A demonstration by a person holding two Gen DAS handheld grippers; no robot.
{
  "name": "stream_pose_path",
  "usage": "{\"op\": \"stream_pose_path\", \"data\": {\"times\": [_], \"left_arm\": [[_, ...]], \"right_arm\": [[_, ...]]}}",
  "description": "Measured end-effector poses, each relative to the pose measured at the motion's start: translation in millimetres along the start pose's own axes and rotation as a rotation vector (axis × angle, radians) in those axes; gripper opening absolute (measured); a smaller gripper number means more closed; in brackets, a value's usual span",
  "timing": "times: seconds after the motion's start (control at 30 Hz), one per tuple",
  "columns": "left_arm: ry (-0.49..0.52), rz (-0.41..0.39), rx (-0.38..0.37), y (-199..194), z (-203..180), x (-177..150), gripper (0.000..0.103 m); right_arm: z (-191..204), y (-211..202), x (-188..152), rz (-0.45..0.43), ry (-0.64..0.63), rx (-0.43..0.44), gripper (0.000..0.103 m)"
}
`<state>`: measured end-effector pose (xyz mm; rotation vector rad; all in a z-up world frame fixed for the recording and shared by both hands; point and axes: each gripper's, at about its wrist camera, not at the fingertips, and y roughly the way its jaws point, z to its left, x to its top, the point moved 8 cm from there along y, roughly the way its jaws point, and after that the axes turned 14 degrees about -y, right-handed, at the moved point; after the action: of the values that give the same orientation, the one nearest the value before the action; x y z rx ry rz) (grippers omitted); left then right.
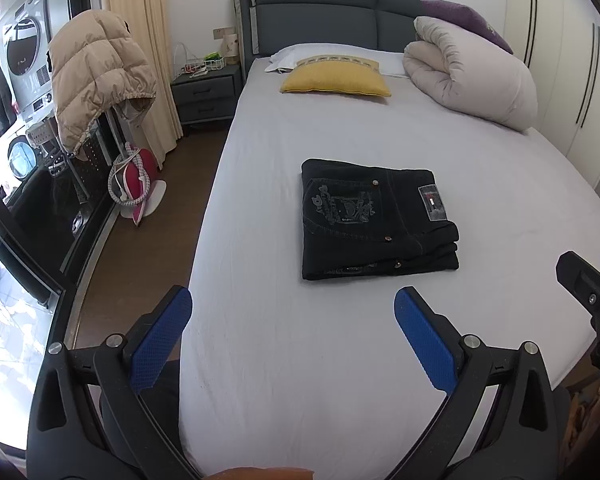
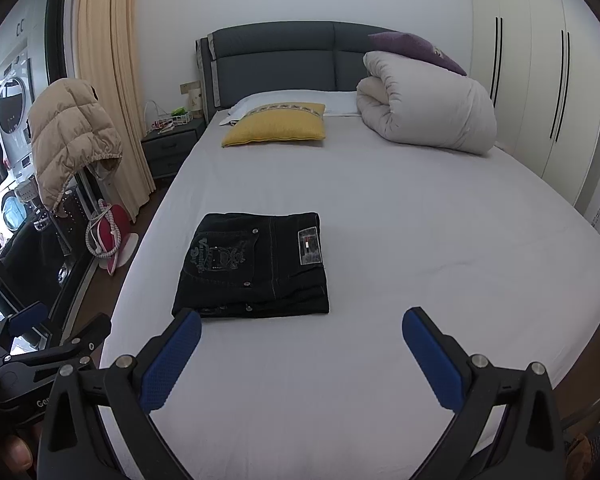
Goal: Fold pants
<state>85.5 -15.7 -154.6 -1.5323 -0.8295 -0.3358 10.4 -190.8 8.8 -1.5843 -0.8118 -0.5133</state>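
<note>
Folded pants (image 1: 376, 222) flat on bed (image 1: 340, 360), left gripper (image 1: 293, 312) and right gripper (image 2: 301, 332) just short of pants, fingers spread, empty, yellow pillow (image 1: 336, 80) beyond pants.

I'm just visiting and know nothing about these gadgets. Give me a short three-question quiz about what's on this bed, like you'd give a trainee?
1. True or false: the black pants already lie folded into a compact stack on the bed.
2. Multiple choice: the left gripper and right gripper are: A) both clamped on the pants, B) both open and holding nothing, C) one open, one shut.
3. Fill in: the pillow near the headboard, left of the rolled duvet, is coloured ____.

Key: 1 true; 2 B; 3 yellow.
</note>
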Motion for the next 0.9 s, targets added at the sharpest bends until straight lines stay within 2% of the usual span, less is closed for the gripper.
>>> {"op": "stream_pose_path", "data": {"times": [0.9], "left_arm": [[-0.001,0.039,0.007,17.7,4.3,-2.0,0.103]], "right_arm": [[-1.3,9.8,-10.3,0.041,0.006,-0.002,0.103]]}}
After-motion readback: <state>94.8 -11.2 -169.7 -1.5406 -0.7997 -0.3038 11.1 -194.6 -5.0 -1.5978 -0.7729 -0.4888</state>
